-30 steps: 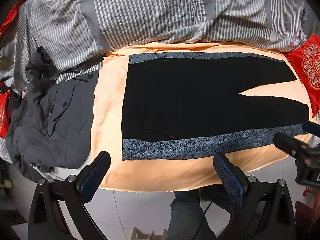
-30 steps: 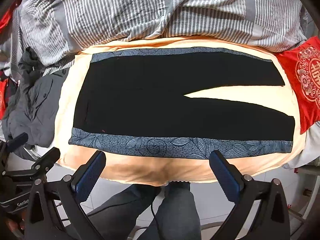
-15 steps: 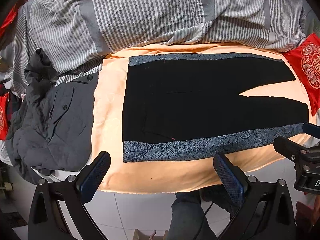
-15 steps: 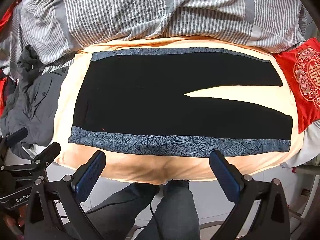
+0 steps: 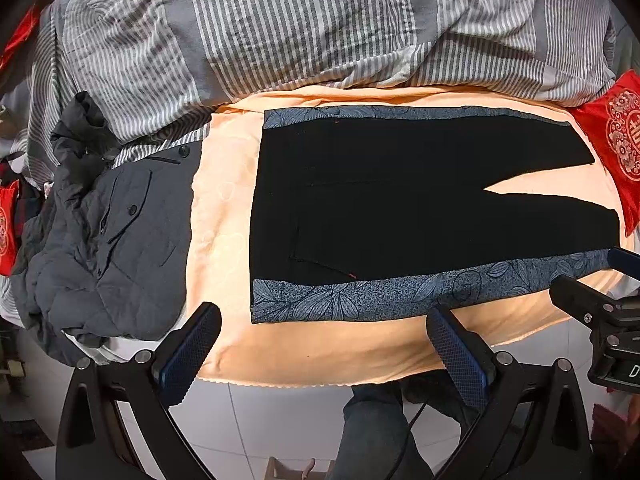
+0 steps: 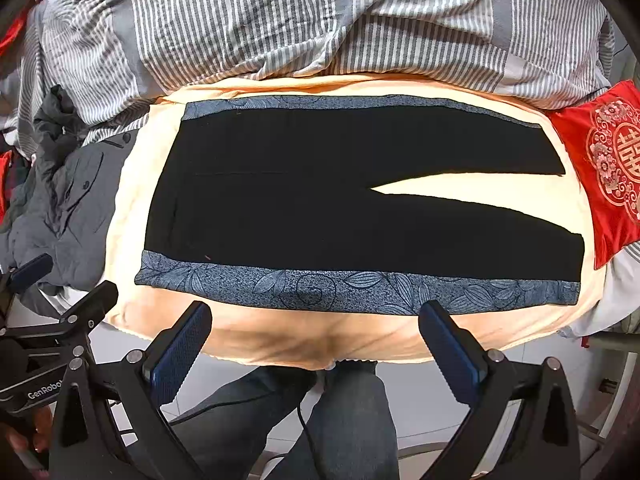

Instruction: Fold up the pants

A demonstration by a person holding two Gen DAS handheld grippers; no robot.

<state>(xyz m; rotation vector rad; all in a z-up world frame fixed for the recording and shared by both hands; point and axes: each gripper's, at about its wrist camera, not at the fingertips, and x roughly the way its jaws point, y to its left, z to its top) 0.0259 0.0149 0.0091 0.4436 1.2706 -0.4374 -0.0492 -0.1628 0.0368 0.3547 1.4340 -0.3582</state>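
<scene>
Black pants (image 5: pixel 400 196) with blue-grey floral side bands lie flat and unfolded on a peach sheet (image 5: pixel 224 208), waist to the left, legs spread in a V to the right; they also show in the right wrist view (image 6: pixel 320 208). My left gripper (image 5: pixel 324 344) is open and empty, held above the bed's near edge by the waist end. My right gripper (image 6: pixel 316 344) is open and empty, above the near edge at the pants' middle. Each gripper shows at the edge of the other's view.
A grey jacket (image 5: pixel 112 248) lies heaped left of the pants. A striped grey duvet (image 5: pixel 320 24) is bunched along the far side. A red embroidered cushion (image 6: pixel 604 168) sits past the leg ends. The person's legs (image 6: pixel 340 420) and tiled floor are below the bed edge.
Both grippers have drifted slightly; the pants sit a little lower and larger in both views. The pants have not moved. Both grippers stay open.
</scene>
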